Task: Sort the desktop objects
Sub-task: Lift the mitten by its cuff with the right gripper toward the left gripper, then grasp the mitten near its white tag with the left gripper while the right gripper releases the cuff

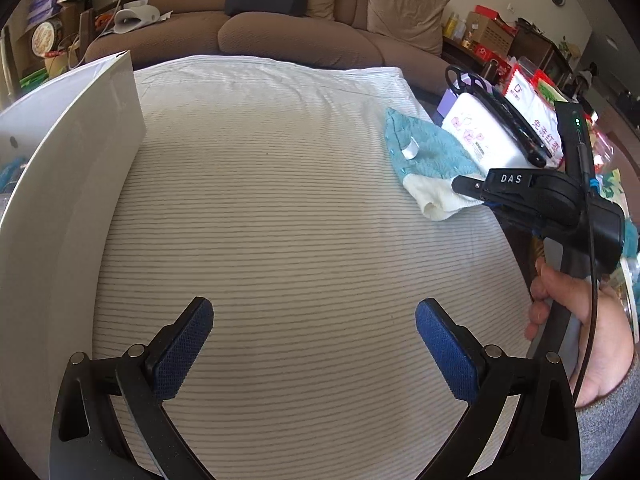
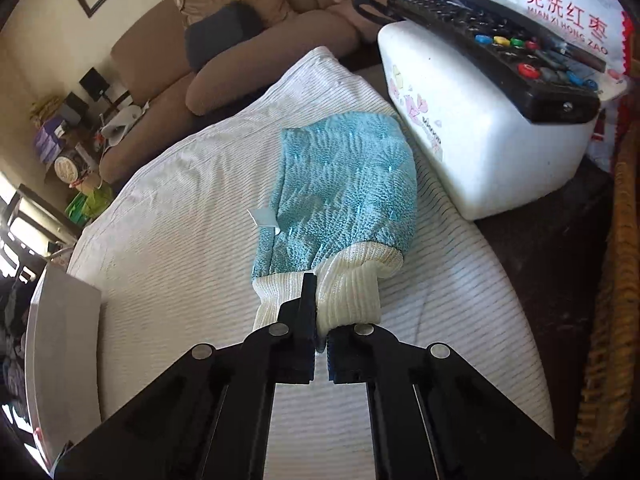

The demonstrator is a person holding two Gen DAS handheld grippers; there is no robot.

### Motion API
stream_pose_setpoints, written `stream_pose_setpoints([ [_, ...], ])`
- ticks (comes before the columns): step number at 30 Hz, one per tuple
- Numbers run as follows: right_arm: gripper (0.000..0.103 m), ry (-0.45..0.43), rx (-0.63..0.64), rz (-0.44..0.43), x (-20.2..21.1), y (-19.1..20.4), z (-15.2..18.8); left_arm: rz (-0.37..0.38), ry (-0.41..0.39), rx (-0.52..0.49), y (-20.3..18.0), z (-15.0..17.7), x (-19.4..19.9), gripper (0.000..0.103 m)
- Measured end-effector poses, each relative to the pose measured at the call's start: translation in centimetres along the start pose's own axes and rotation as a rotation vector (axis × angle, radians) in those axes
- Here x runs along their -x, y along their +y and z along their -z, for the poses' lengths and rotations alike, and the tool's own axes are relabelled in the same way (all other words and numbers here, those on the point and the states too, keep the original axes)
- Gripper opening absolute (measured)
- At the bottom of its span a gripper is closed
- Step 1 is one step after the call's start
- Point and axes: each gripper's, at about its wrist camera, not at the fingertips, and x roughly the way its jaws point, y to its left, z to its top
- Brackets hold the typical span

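A teal terry mitt with a white ribbed cuff [image 2: 344, 192] lies on the striped white cloth [image 2: 180, 240]. My right gripper [image 2: 320, 320] is shut on the mitt's white cuff; it also shows in the left wrist view [image 1: 466, 188], pinching the cuff of the mitt [image 1: 428, 152] at the cloth's right edge. My left gripper [image 1: 314, 320] is open and empty, low over the middle of the cloth [image 1: 280, 200]. A white box [image 1: 68, 184] stands at the left.
A white tissue pack [image 2: 480, 140] sits right of the mitt, with a black remote control [image 2: 512, 52] on top. A red-printed snack bag [image 2: 560, 4] stands behind. A brown sofa [image 1: 300, 28] lies beyond the table. A wicker edge [image 2: 616, 280] is at the right.
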Motion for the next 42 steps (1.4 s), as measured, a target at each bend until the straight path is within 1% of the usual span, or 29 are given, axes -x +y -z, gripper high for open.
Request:
stream_pose_setpoints([
  [3,0.004,0.048,0.018,-0.055,2.1,0.2,2.8,0.011,0.015,-0.001,-0.1,1.5,1.4,0.103],
  [5,0.004,0.095,0.021,-0.102,3.4,0.1,5.2,0.041,0.032,0.015,0.2,2.8,2.4,0.103],
  [9,0.004,0.174,0.064,-0.16,5.8,0.8,10.6,0.101,0.066,0.077,1.1,6.5,4.6,0.103],
  [12,0.004,0.216,0.062,-0.211,7.7,1.3,14.5,0.148,0.093,0.141,1.8,9.6,5.9,0.103],
  [15,0.004,0.238,0.046,-0.253,9.5,1.6,17.7,0.216,0.081,0.223,2.6,12.5,7.4,0.102],
  [17,0.005,0.245,0.003,-0.299,10.4,1.5,19.3,0.225,0.074,0.258,3.0,14.0,8.2,0.102],
  [19,0.004,0.258,-0.044,-0.352,11.0,1.4,21.0,0.241,0.094,0.298,3.1,15.2,8.3,0.102],
  [21,0.004,0.267,-0.056,-0.387,11.7,1.5,22.5,0.258,0.105,0.336,3.2,16.2,8.5,0.102],
  [23,0.004,0.279,-0.053,-0.409,12.4,1.7,24.0,0.247,0.102,0.345,3.2,16.7,8.8,0.102],
  [26,0.004,0.296,-0.065,-0.448,13.5,1.5,25.9,0.239,0.112,0.36,3.3,17.6,9.0,0.102],
  [29,0.004,0.303,-0.082,-0.487,14.6,1.4,27.1,0.233,0.125,0.359,3.1,18.3,9.0,0.102],
  [31,0.004,0.304,-0.089,-0.514,15.6,1.2,28.0,0.261,0.135,0.375,3.1,18.9,9.0,0.102],
  [34,0.004,0.317,-0.121,-0.579,16.9,0.6,29.1,0.344,0.166,0.444,3.4,20.2,8.5,0.102],
  [35,0.004,0.32,-0.128,-0.595,17.2,0.6,29.4,0.365,0.163,0.461,3.5,20.6,8.6,0.102],
  [36,0.004,0.323,-0.132,-0.609,17.6,0.6,29.7,0.371,0.163,0.467,3.5,20.8,8.7,0.102],
  [40,0.005,0.337,-0.131,-0.631,18.6,0.4,30.9,0.398,0.176,0.508,3.5,21.6,9.1,0.102],
  [42,0.005,0.346,-0.129,-0.641,18.8,0.4,31.5,0.452,0.199,0.533,3.2,21.8,8.9,0.101],
])
